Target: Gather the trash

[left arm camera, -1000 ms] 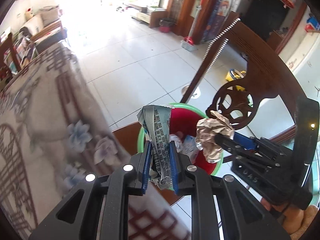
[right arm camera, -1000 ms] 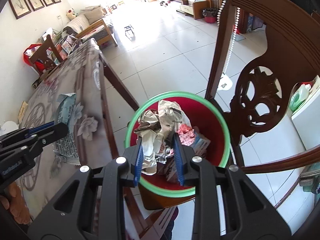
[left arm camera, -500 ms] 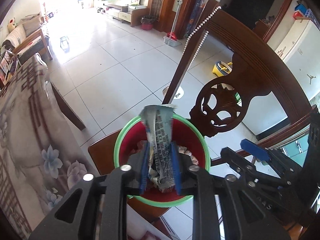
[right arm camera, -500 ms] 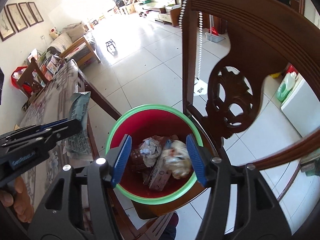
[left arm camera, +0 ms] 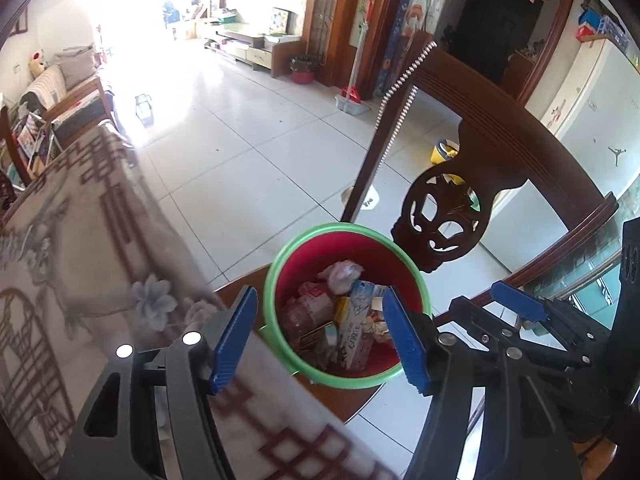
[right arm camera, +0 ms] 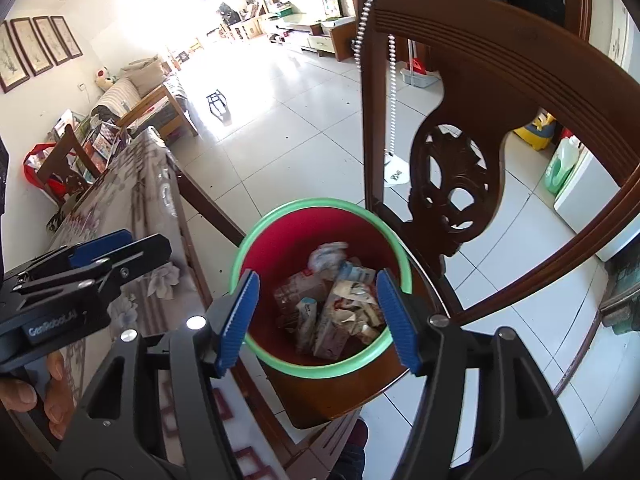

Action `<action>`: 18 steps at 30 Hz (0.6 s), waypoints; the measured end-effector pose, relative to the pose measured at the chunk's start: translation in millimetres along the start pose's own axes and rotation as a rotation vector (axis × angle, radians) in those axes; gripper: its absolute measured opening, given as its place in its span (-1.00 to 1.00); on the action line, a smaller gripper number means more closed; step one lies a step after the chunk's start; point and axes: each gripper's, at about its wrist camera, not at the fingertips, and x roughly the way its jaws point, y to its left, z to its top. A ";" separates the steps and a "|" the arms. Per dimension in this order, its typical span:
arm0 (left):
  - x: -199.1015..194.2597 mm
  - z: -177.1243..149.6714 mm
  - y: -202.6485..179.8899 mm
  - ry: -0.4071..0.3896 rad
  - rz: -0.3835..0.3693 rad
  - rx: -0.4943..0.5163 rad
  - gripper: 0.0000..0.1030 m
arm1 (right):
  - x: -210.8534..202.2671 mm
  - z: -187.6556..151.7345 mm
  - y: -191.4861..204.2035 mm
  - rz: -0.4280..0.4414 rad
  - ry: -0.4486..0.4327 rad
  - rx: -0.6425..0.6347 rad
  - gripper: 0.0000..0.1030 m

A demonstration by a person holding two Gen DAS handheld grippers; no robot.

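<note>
Since the earlier frames, the printed wrapper that was clamped in the left gripper (left arm camera: 324, 340) and the crumpled paper that was held in the right gripper (right arm camera: 320, 316) are no longer between the pads; both pieces are now seen among the trash (left arm camera: 344, 320) inside the bin. The jaws of both grippers have just been opening, and nothing is left between either pair of blue pads. Both tongs are thus released and empty, held above the bin's mouth.

The bin (left arm camera: 276, 276), red inside with a green rim, is set on the seat of a dark wooden chair (left arm camera: 500, 152), just in front of the carved backrest. Cartons, wrappers and balls of crumpled paper are piled at its bottom. In the right wrist view the same bin (right arm camera: 248, 240) is framed between the opened pads, and the left gripper (right arm camera: 104, 256) is seen at the left edge, gripped by a hand (right arm camera: 32, 396) over the table (right arm camera: 140, 184) with its flowered cloth. In the left wrist view the right gripper (left arm camera: 516, 304) is seen at the right edge, beside the bin.
</note>
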 end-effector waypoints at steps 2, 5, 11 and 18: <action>-14.0 -6.0 14.2 -0.016 0.016 -0.016 0.21 | -3.1 -4.0 18.6 0.016 -0.006 -0.019 0.19; -38.1 -17.0 41.6 -0.045 0.039 -0.050 0.21 | -8.3 -10.8 48.1 0.039 -0.015 -0.054 0.20; -85.0 -36.2 96.8 -0.105 0.076 -0.113 0.21 | -23.9 -24.0 114.5 0.077 -0.034 -0.123 0.25; -136.7 -64.8 156.9 -0.175 0.132 -0.168 0.40 | -46.5 -41.8 190.9 0.117 -0.082 -0.185 0.38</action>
